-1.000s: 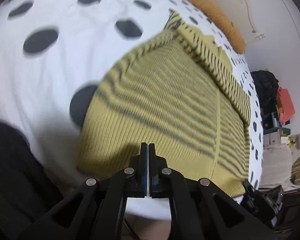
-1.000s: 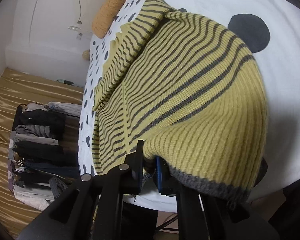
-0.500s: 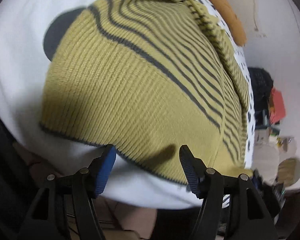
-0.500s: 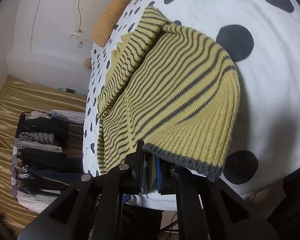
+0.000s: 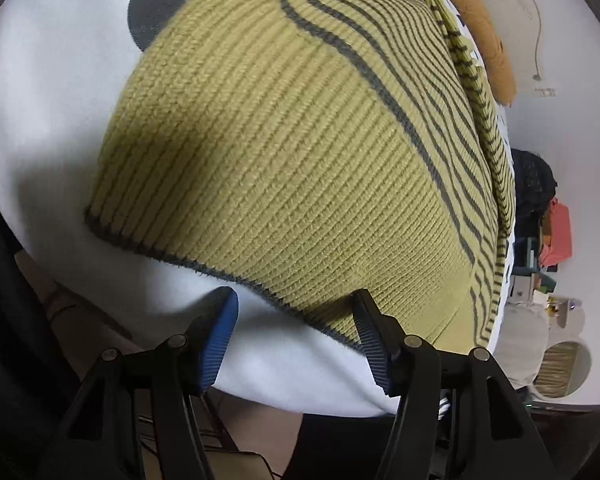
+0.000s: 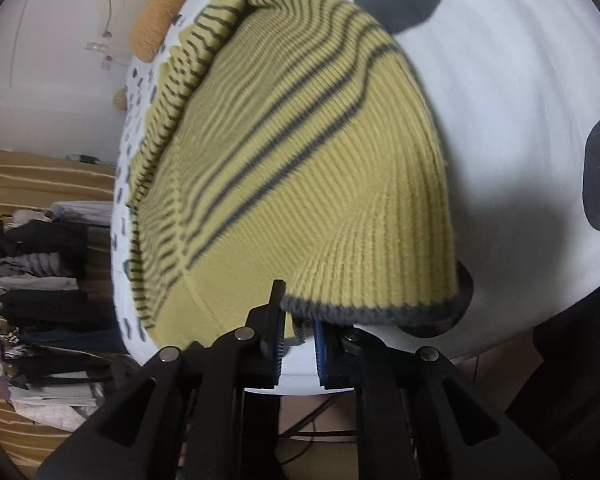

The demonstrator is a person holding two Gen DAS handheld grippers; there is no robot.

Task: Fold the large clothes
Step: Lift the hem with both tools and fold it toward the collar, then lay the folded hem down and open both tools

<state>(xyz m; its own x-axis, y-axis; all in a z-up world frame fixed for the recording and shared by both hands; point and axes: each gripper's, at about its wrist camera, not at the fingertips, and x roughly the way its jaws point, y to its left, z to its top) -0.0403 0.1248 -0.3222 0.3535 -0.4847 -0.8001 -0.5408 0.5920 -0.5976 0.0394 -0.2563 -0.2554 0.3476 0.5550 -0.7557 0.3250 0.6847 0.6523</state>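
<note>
A yellow knit sweater (image 5: 300, 140) with dark stripes and a grey hem lies folded on a white bed cover (image 5: 40, 100) with black spots. My left gripper (image 5: 296, 304) is at the bed's near edge, its jaws wide apart and closing. The hem runs just past its tips and the pads do not press on it. In the right wrist view the sweater (image 6: 320, 180) drapes down to my right gripper (image 6: 300, 320). That gripper's jaws are nearly together, with a corner of the grey hem pinched between the tips.
An orange pillow (image 5: 480, 20) lies at the far end of the bed (image 6: 500, 100). A rack of folded dark clothes (image 6: 40, 280) stands to the left of the bed. Bags and a red item (image 5: 560, 232) are on the other side. The floor is below the near edge.
My left gripper went from shut to wide open and dropped down to the sweater's hem. My right gripper lowered the hem it holds, and the fold now rests on the bed.
</note>
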